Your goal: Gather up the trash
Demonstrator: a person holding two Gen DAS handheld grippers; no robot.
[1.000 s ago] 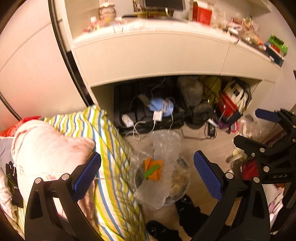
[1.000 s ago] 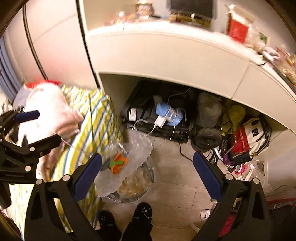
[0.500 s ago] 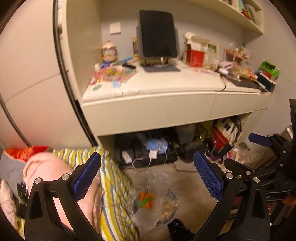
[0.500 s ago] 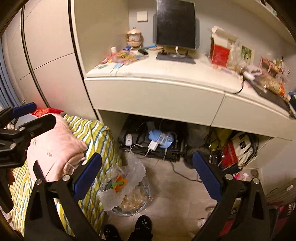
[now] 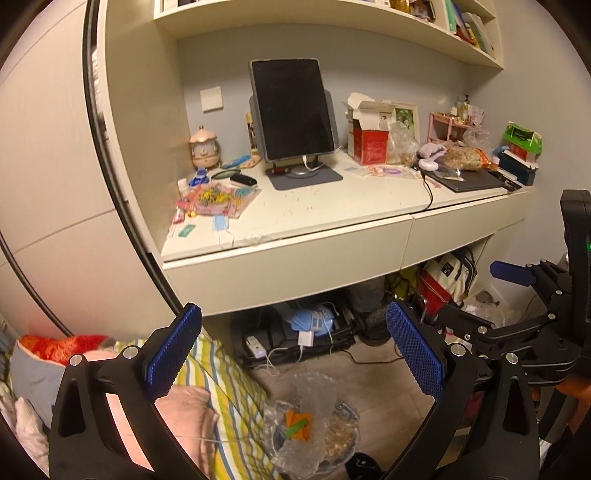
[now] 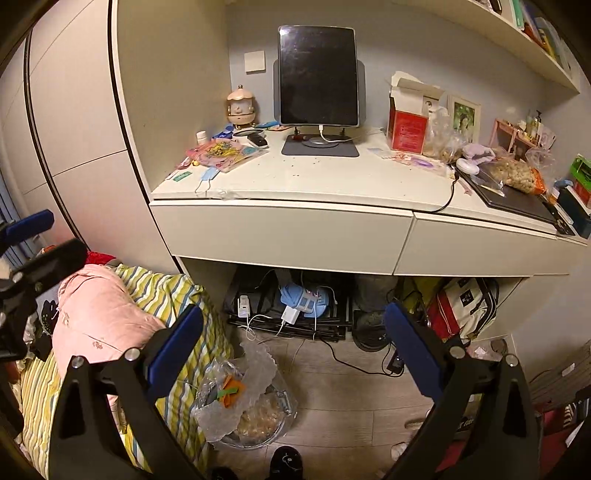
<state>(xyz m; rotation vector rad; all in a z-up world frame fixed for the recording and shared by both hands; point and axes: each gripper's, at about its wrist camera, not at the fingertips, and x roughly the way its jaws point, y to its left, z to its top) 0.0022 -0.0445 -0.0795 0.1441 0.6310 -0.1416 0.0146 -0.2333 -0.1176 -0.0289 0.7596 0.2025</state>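
1. Both the left tool (image 5: 293,354) and right tool (image 6: 293,350) gape wide, empty.
2. Low centre, the trash bin (image 6: 258,430) on the floor holds crumpled clear plastic (image 6: 255,369) and orange-green scraps (image 6: 229,389).
3. Farther up, wrappers (image 6: 225,151) litter the table (image 6: 332,177).

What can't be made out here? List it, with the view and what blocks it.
- Trash bin contents, both views: crumpled clear plastic covers most.
- Top shelf items, left wrist view: cut by the frame edge.
- Wrappers on the desk, right wrist view: print too small.
- Under-desk bags, right wrist view: dark, partly behind the right hand-held gripper.
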